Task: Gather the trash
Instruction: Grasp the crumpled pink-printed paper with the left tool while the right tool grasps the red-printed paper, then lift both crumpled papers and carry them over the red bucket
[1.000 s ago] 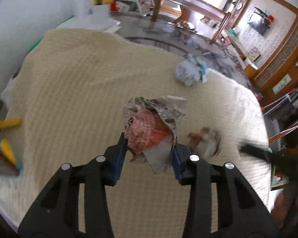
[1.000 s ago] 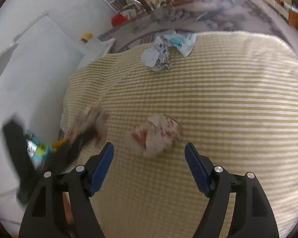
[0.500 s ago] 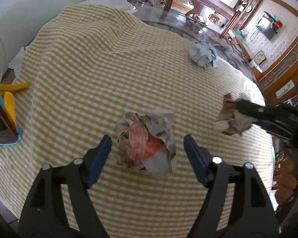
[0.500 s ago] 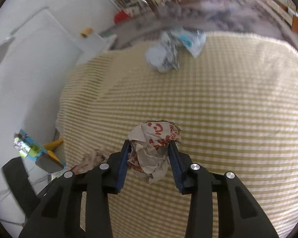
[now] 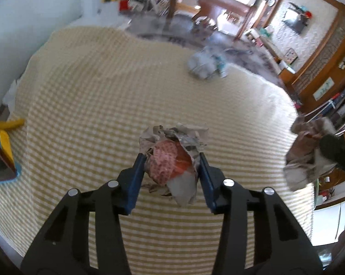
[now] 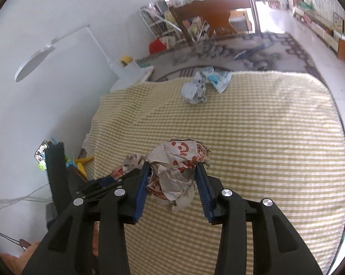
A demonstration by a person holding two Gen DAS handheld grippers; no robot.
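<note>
On the left, the left claw had just been closing, and its blue pads squeezed a crumpled paper ball between them. That ball was grey newsprint on the outside with pink and orange paper showing in the middle. It sat low over the yellow checked cloth on the surface, maybe just lifted off it, though the blur made that hard to tell.

On the right, the right claw was closed partway on a second paper wad, gripping it on both sides. This one was white and grey with red marks printed on it, and it hung a little above the cloth.

So the step in hand looked like the pick-up: both claws had grabbed a piece of trash. No bin showed in either view, so the next move would likely be to carry both wads off the surface to wherever the trash goes, keeping the squeeze gentle but firm so the light paper would not slip out.

One more piece waited at the far edge of the cloth: a bluish white crumpled wrapper, well apart from both claws. It would need a trip later.
</note>
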